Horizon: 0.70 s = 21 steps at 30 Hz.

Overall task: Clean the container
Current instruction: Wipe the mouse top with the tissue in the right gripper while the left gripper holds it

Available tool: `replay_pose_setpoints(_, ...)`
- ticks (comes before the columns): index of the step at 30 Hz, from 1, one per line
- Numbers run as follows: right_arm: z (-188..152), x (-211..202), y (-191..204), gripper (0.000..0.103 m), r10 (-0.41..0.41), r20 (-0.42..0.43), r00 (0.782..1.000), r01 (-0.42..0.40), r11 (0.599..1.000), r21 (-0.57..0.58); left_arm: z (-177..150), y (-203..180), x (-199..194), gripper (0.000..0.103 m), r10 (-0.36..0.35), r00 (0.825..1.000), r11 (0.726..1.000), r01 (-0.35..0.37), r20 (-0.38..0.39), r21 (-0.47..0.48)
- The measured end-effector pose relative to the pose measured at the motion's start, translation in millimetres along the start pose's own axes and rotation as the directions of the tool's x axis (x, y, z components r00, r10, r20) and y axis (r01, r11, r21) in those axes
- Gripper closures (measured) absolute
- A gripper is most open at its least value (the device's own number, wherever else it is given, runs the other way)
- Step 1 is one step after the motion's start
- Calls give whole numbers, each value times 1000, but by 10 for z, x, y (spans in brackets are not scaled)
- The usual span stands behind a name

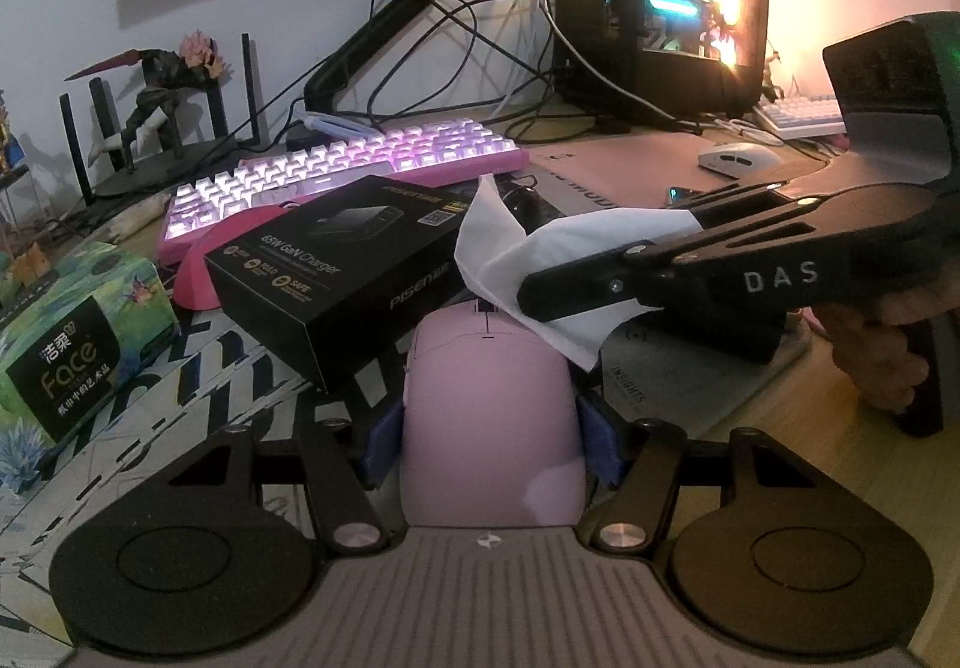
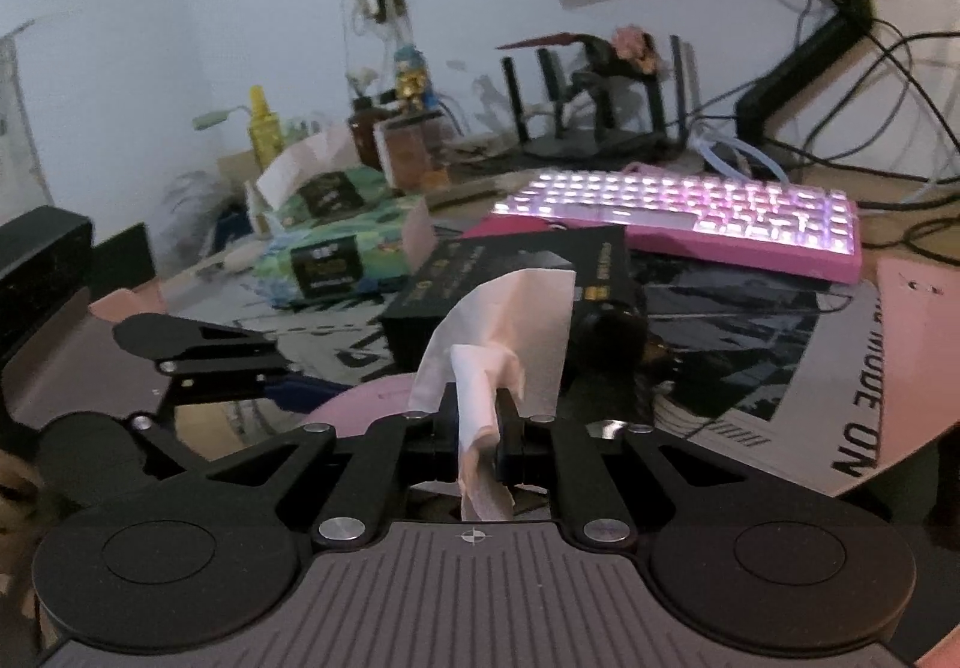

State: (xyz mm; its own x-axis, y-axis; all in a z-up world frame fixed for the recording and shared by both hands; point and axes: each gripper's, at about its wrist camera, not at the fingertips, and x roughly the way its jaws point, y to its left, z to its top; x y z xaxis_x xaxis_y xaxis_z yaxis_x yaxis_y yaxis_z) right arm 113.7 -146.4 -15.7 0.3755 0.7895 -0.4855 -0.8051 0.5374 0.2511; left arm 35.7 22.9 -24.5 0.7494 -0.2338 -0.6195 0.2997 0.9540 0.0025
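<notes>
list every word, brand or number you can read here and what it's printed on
"PISEN" and "65W GaN Charger": black charger box
"SAFE": round badge on that box; other badge text too small
"Face": green tissue box; the Chinese characters around it are too small to read surely
"DAS": right gripper
"INSIGHTS": paper under that gripper
"MODE ON": desk mat
Keyboard keycaps: unreadable

A wooden desk carries a printed desk mat. On the mat lie a lit pink keyboard, a black charger box and a green tissue box — a white mouse and a glowing computer case sit farther back.
</notes>
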Motion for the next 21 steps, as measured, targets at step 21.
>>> replay_pose_setpoints(21, -1, -18, 68, 91, 62, 13, 998, -61, 997, -50, -7, 4, -4, 42, 1, 1000, 1000, -1, 0, 0)
